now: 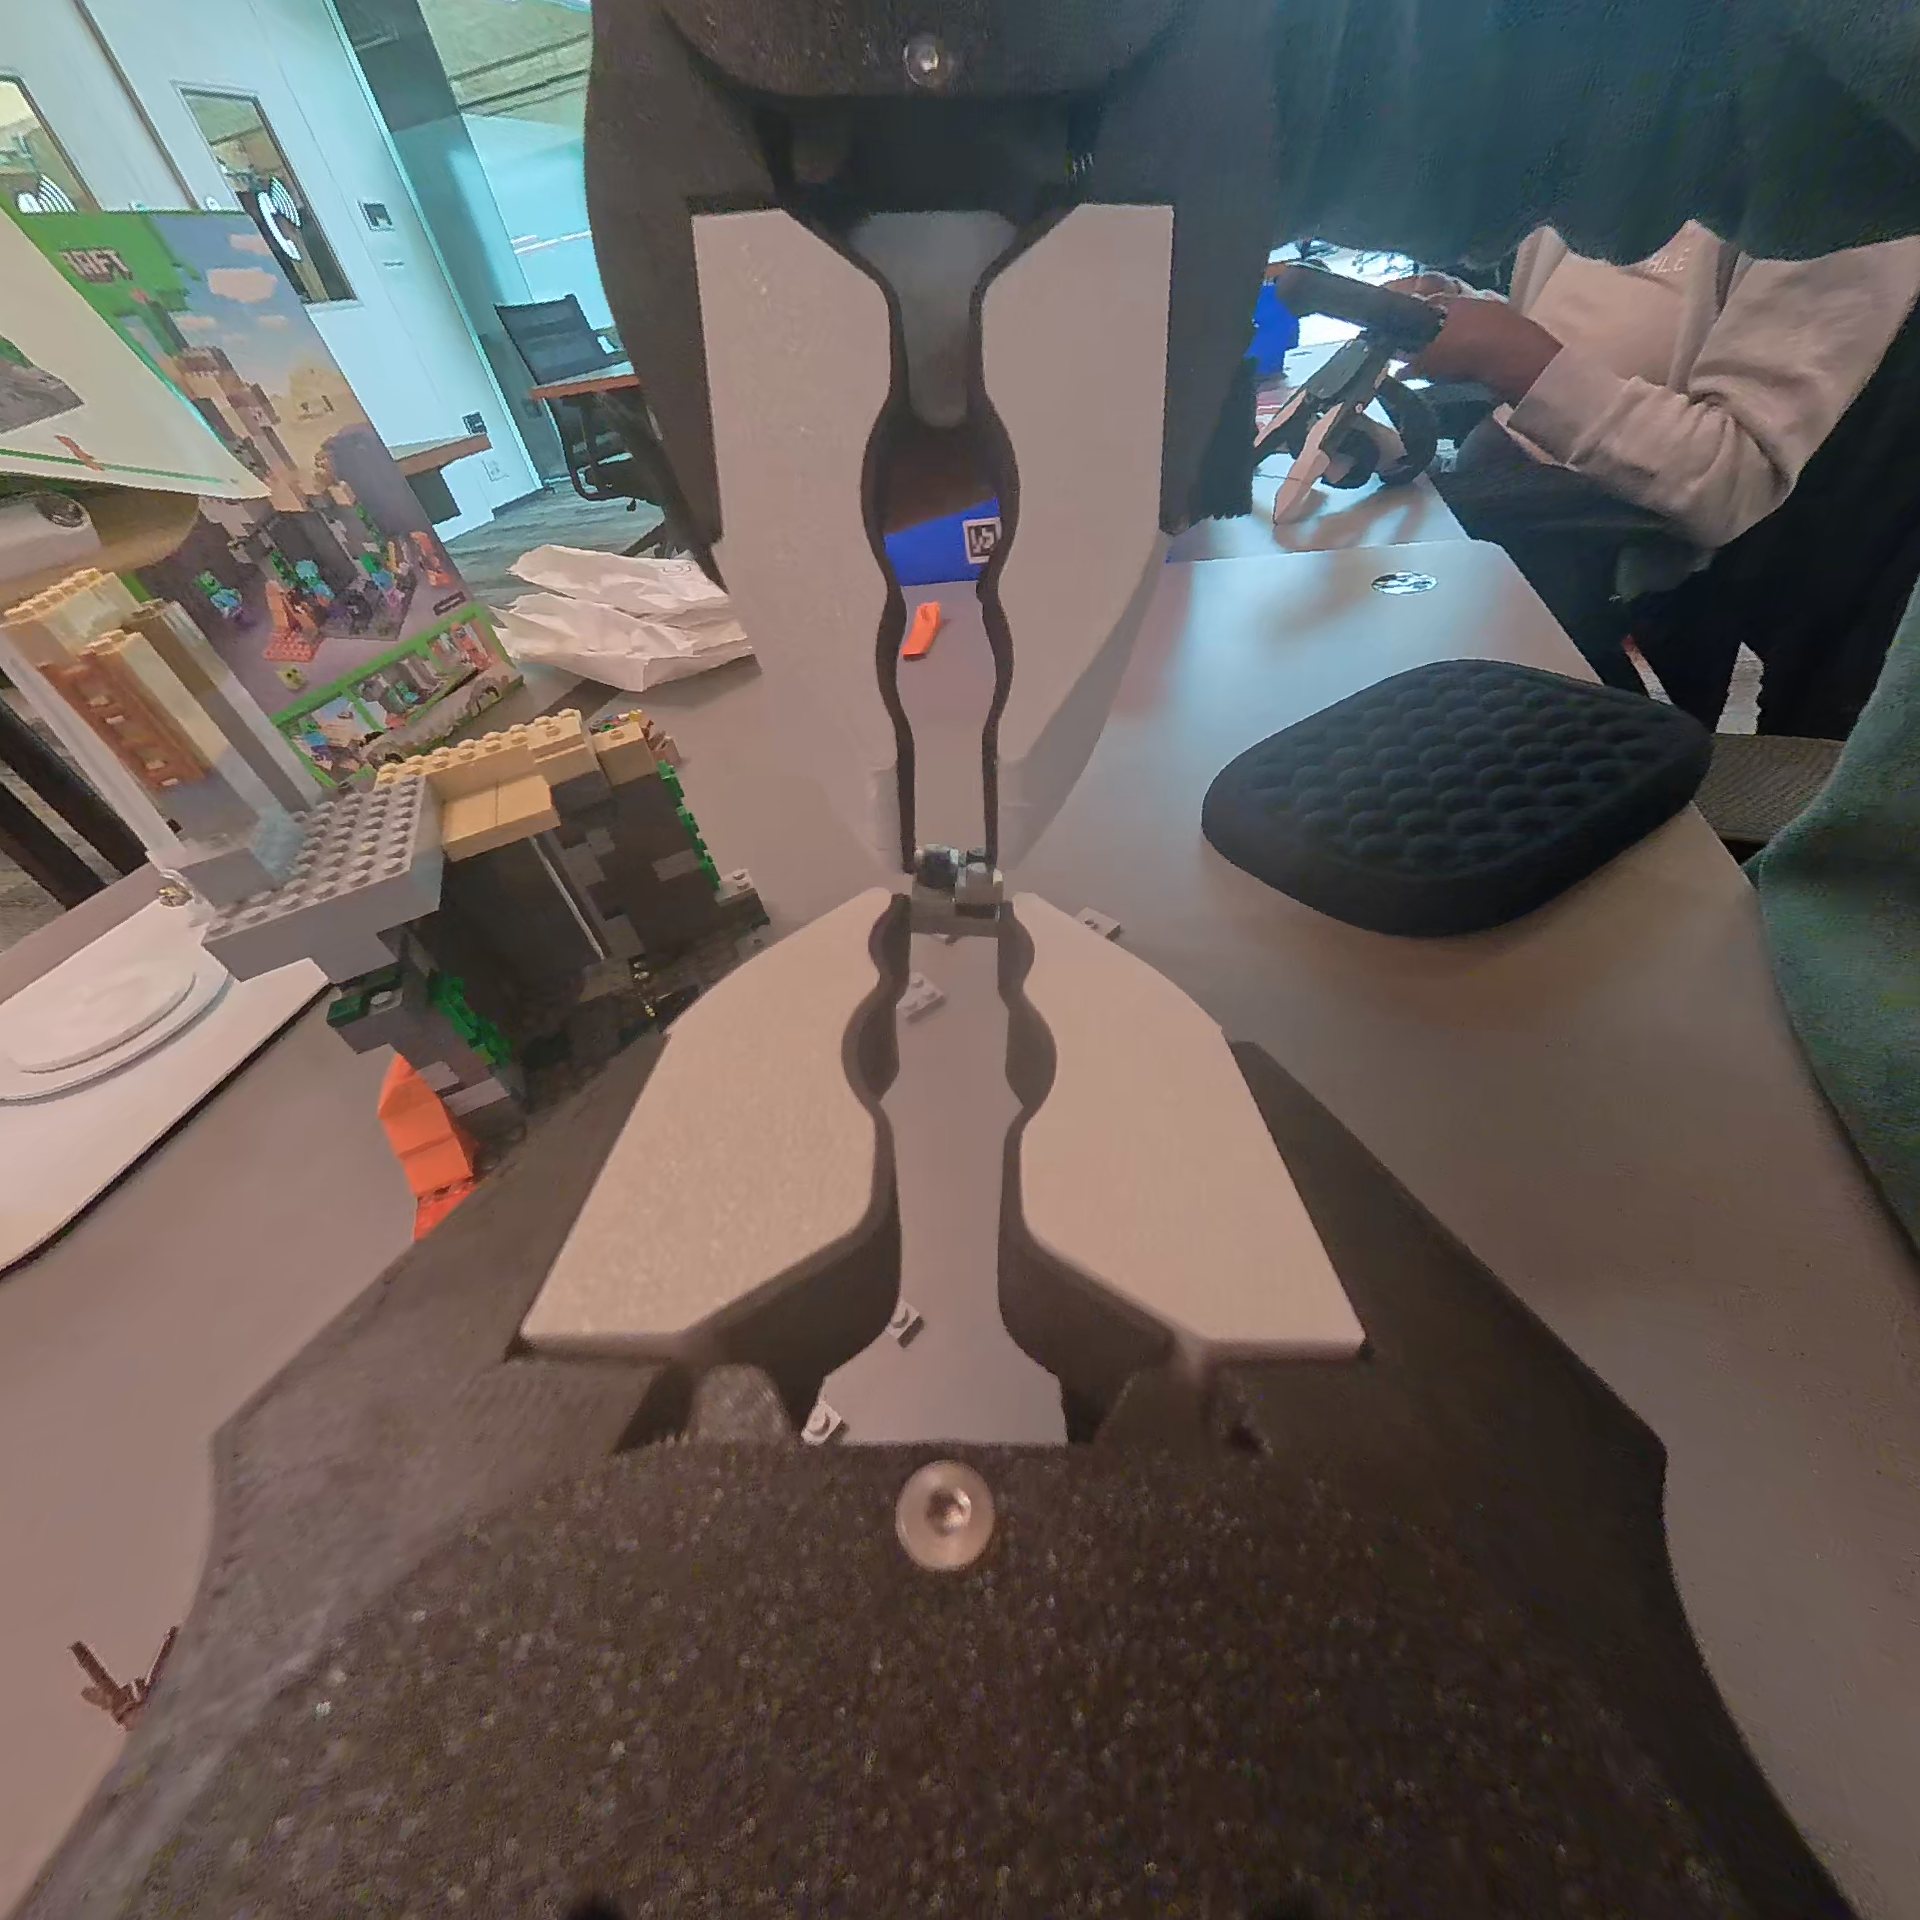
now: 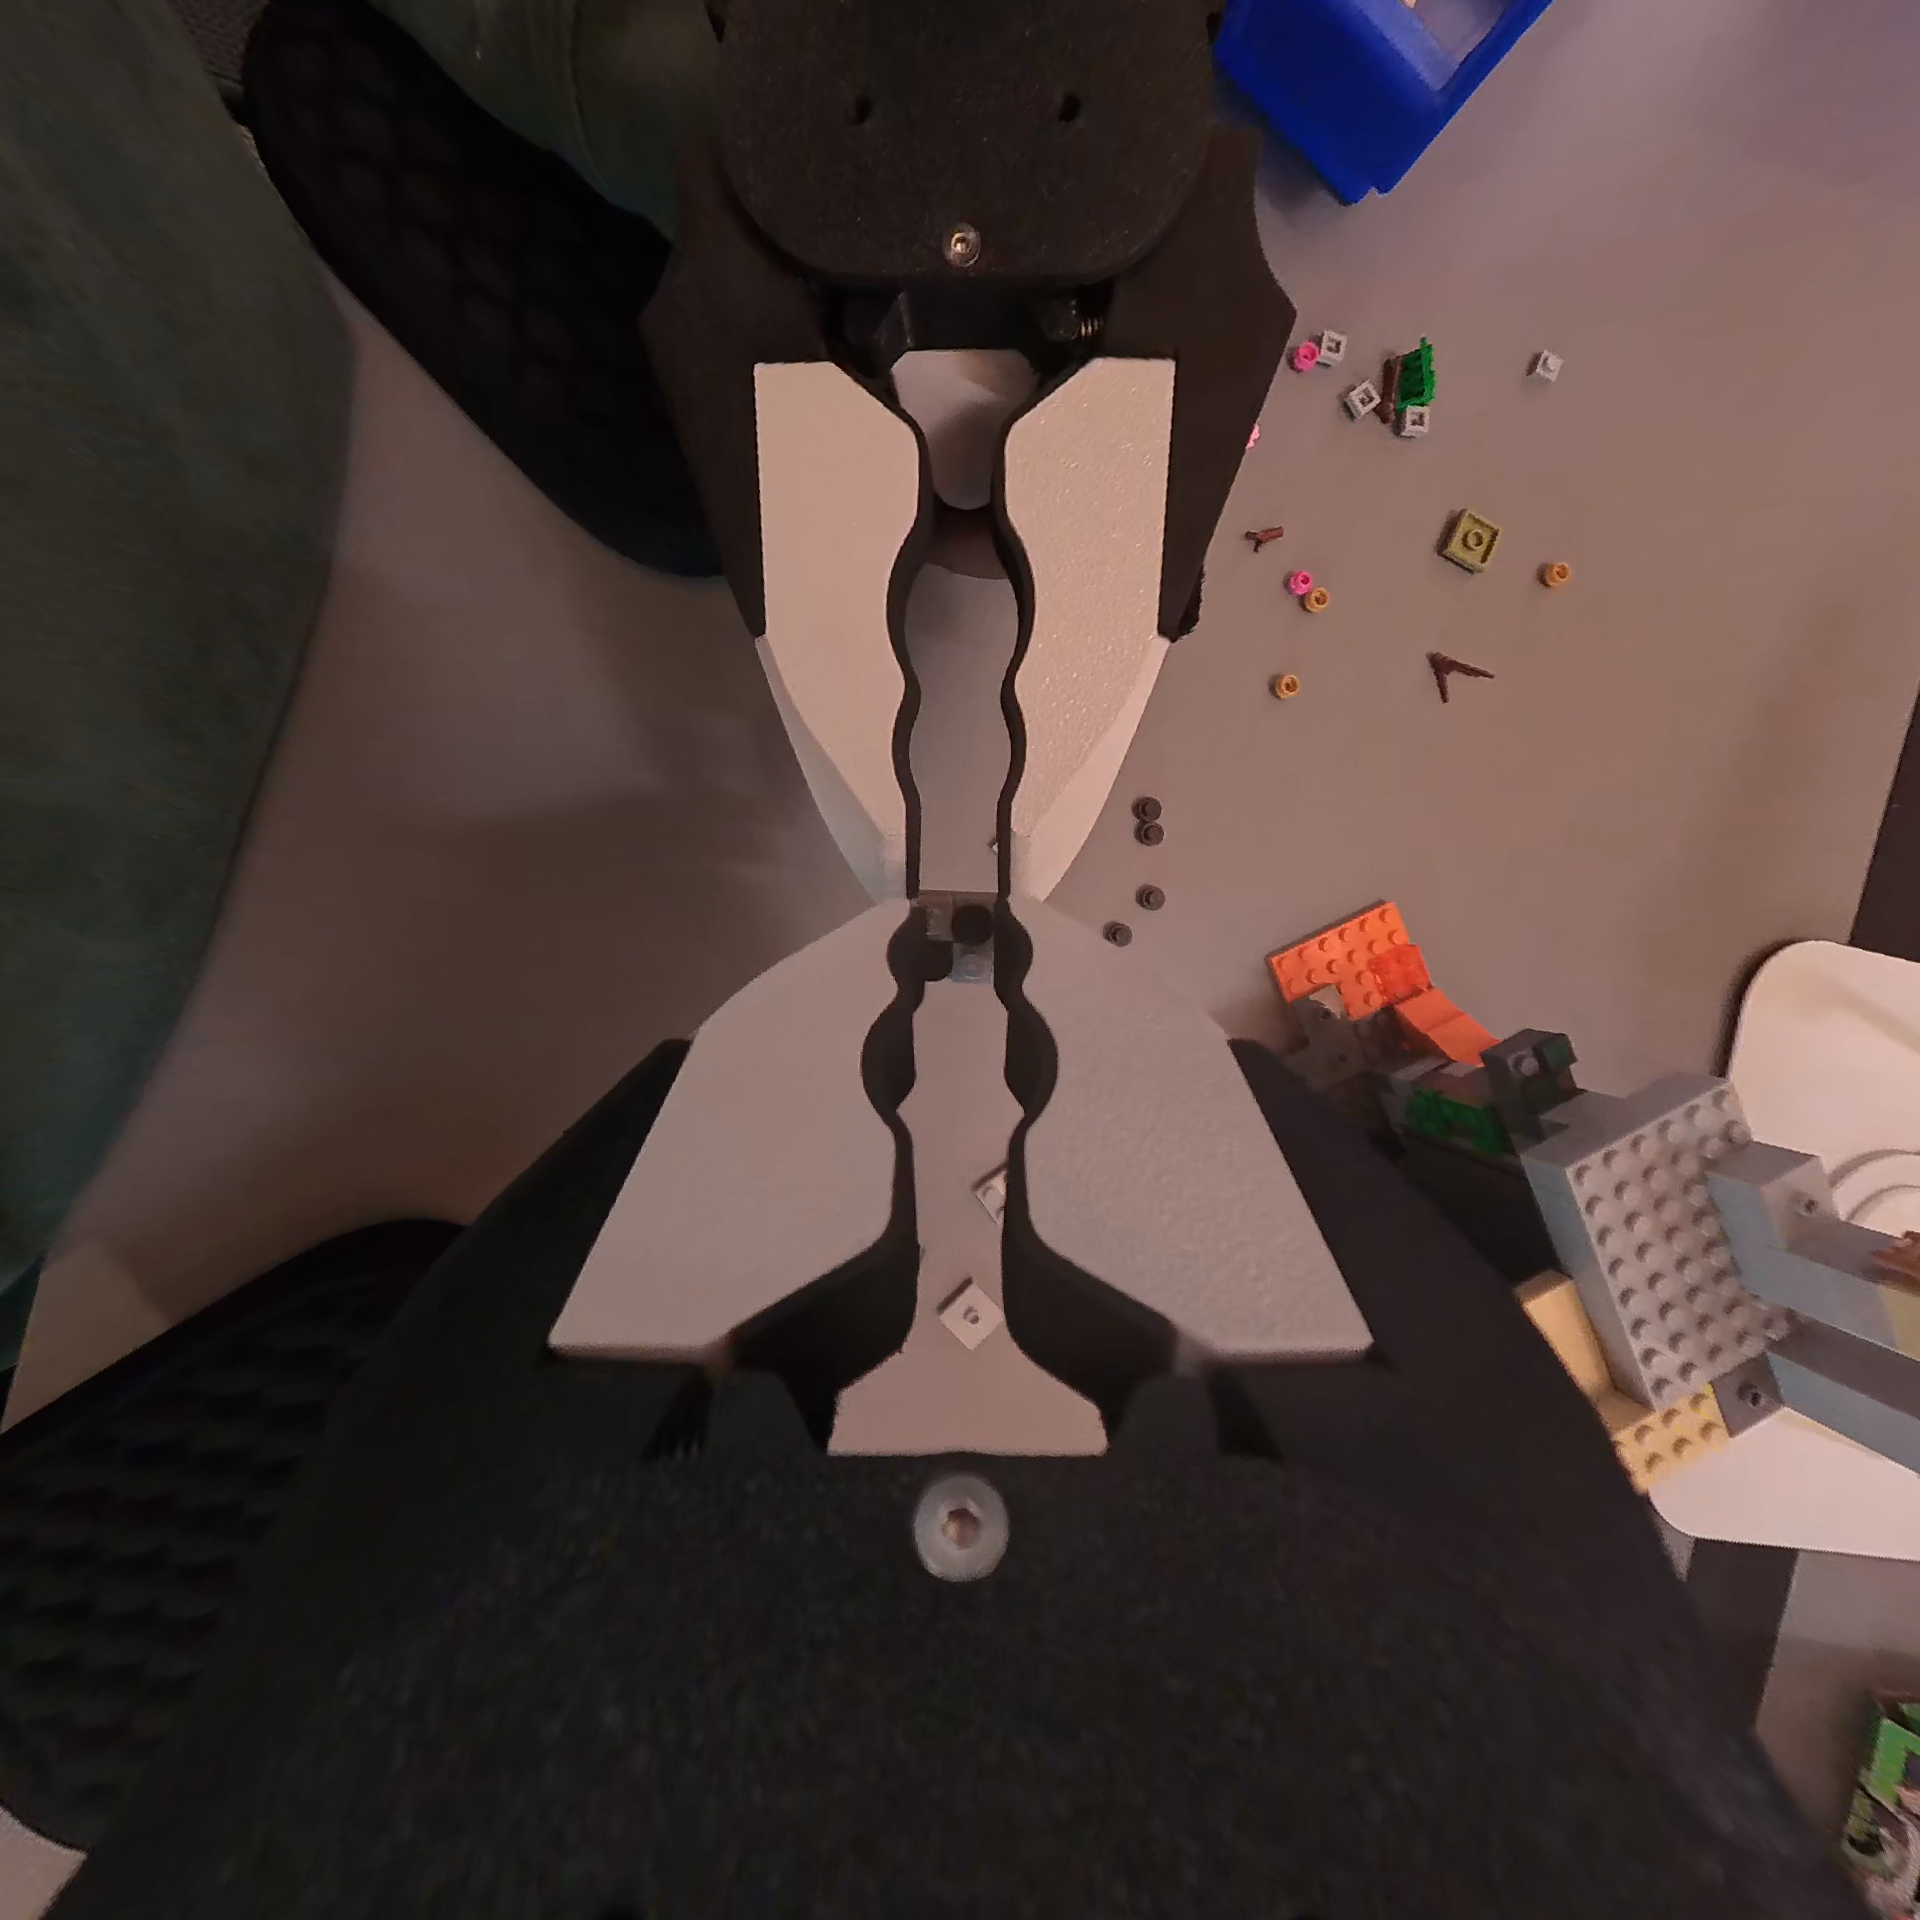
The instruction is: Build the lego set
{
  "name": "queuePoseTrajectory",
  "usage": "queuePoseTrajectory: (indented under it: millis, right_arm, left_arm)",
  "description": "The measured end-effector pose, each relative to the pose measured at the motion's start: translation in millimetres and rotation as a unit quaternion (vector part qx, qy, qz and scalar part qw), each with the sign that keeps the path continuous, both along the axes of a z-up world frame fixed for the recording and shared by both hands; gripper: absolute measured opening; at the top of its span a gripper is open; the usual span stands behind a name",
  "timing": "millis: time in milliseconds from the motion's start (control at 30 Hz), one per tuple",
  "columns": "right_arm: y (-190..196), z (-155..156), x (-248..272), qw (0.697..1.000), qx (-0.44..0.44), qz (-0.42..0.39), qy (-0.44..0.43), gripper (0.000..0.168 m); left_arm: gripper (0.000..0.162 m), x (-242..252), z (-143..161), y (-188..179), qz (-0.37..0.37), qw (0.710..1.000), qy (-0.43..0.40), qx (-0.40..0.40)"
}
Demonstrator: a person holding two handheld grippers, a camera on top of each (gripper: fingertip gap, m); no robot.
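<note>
My two grippers meet tip to tip above the grey table. In the left wrist view my left gripper (image 1: 956, 912) comes up from below, shut on a small grey lego piece (image 1: 961, 902). The right gripper (image 1: 951, 860) reaches in from above, shut on a small dark and grey piece (image 1: 943, 862) that touches the grey piece. In the right wrist view my right gripper (image 2: 956, 951) is below, the left gripper (image 2: 956, 891) above, and the joined small pieces (image 2: 964, 935) sit between the tips. The partly built lego model (image 1: 540, 894) stands to the left; it also shows in the right wrist view (image 2: 1621, 1216).
The set's box (image 1: 312, 540) leans behind the model. A black cushion (image 1: 1455, 790) lies on the right. Loose small pieces (image 2: 1470, 540) are scattered on the table, and grey plates (image 2: 971, 1325) lie under the grippers. A blue bin (image 2: 1371, 94) is at the far edge. Another person's gripper (image 1: 1330, 416) shows beyond.
</note>
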State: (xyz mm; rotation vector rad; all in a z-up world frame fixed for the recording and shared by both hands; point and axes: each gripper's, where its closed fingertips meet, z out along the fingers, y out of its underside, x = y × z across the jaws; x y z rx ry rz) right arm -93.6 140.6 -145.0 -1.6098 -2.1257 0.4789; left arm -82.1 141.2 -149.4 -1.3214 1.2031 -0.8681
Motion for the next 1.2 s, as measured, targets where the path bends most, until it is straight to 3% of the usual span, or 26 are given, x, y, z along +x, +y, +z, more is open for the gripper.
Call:
queuePoseTrajectory:
  millis: [33, 200, 433, 500, 600, 767, 1000, 1200]
  right_arm:
    - [0, 1, 0, 1.0, 0.0, 0.0, 0.003, 0.012]
    - [0, 13, -2, 0.998, 0.023, 0.004, 0.053, 0.017]
    - [5, 21, 3, 0.968, 0.214, -0.006, 0.134, 0.028]
    - [5, 14, 5, 0.961, 0.23, -0.026, 0.149, 0.031]
    - [-1, 2, 3, 0.966, 0.161, -0.065, 0.19, 0.037]
    - [-2, 12, 3, 0.953, 0.035, -0.101, 0.282, 0.036]
    - [-9, 15, 0, 0.948, -0.012, -0.076, 0.308, 0.017]
    - [-15, 16, 2, 0.946, -0.051, -0.054, 0.315, 0.016]
  left_arm:
    - [0.016, 0, 0, 0, -0.001, 1.0, -0.001, 0.0]
    - [0.016, -2, 5, 1, -0.002, 1.0, -0.016, -0.014]
    - [0.016, -7, 14, 6, 0.0, 0.997, -0.05, -0.05]
    - [0.016, -8, 16, 5, -0.002, 0.997, -0.057, -0.052]
    - [0.016, -7, 19, 1, -0.008, 0.997, -0.062, -0.047]
    - [0.016, -6, 24, -6, -0.029, 0.996, -0.076, -0.039]
    - [0.016, -4, 26, -13, -0.05, 0.995, -0.08, -0.032]
    - [0.016, -2, 26, -18, -0.062, 0.995, -0.078, -0.025]
